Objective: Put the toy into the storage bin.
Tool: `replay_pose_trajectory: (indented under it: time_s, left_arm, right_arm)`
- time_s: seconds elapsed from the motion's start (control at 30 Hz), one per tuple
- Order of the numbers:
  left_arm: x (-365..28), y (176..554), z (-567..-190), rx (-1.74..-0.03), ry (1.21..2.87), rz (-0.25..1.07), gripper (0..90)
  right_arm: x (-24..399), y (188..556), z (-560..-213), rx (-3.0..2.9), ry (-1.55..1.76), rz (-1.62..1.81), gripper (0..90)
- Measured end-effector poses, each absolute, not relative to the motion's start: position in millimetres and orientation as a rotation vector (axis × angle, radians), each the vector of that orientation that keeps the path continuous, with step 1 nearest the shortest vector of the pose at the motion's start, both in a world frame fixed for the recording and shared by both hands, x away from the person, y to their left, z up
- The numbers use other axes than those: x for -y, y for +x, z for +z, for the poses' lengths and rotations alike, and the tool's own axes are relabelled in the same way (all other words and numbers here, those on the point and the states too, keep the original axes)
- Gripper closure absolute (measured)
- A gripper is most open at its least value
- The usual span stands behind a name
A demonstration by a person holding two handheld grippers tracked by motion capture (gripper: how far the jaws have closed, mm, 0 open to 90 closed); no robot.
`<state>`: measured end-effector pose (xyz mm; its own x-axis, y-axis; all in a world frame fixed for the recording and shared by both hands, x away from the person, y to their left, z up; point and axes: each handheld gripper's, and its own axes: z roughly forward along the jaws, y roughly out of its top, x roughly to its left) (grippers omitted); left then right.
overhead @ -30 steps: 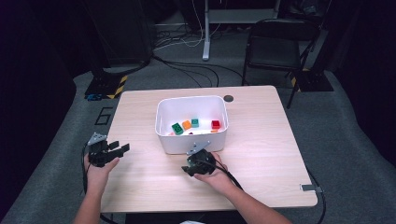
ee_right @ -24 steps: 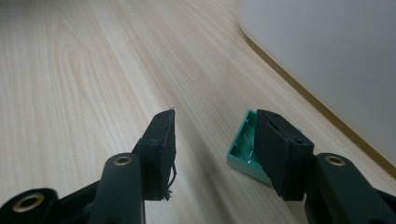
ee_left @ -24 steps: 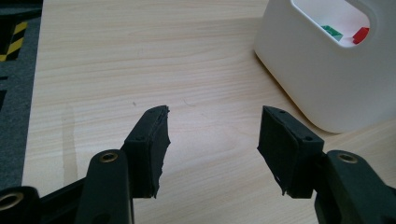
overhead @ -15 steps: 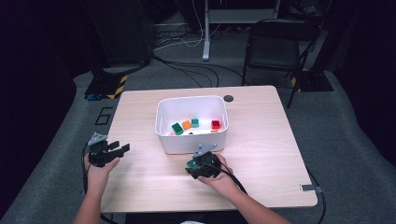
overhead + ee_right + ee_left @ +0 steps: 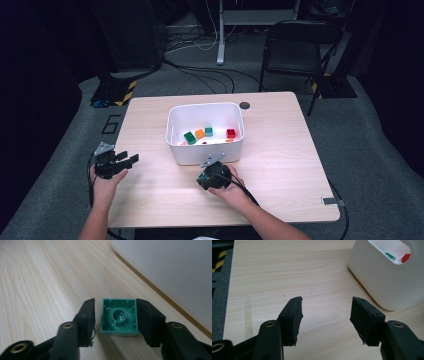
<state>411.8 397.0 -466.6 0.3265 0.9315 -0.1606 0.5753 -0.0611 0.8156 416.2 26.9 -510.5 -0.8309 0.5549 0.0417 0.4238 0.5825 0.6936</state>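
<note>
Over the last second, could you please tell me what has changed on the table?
The right claw has shifted slightly right along the front of the white bin; its jaws now bracket a green block with a small gap on one side, so no firm grip is visible. The left claw stays open over bare table, and the blocks in the bin have not moved.

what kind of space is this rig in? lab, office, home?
Most likely a lab or recording studio. A lone wooden table stands on grey carpet, cables run loose over the floor to a stand pole, and a black folding chair sits in a dark, unfurnished background.
</note>
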Motion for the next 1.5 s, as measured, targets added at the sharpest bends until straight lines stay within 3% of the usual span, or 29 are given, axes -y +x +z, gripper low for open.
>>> replay_pose_trajectory:
  time_s: [0.07, 0.37, 1.5]
  left_arm:
    - [-397.1, 411.8, -466.6, -1.355, 1.746, 0.529, 42.4]
    - [-396.7, 411.7, -466.7, -1.355, 1.75, 0.526, 42.4]
    - [-396.8, 412.0, -466.6, -1.356, 1.746, 0.528, 42.4]
  right_arm:
    - [-29.1, 415.4, -510.7, -2.639, 0.812, 1.069, 57.6]
    - [-28.4, 412.5, -494.2, -2.671, 0.81, 1.1, 58.1]
    - [-6.6, 424.6, -361.0, -2.658, 0.702, 1.279, 58.2]
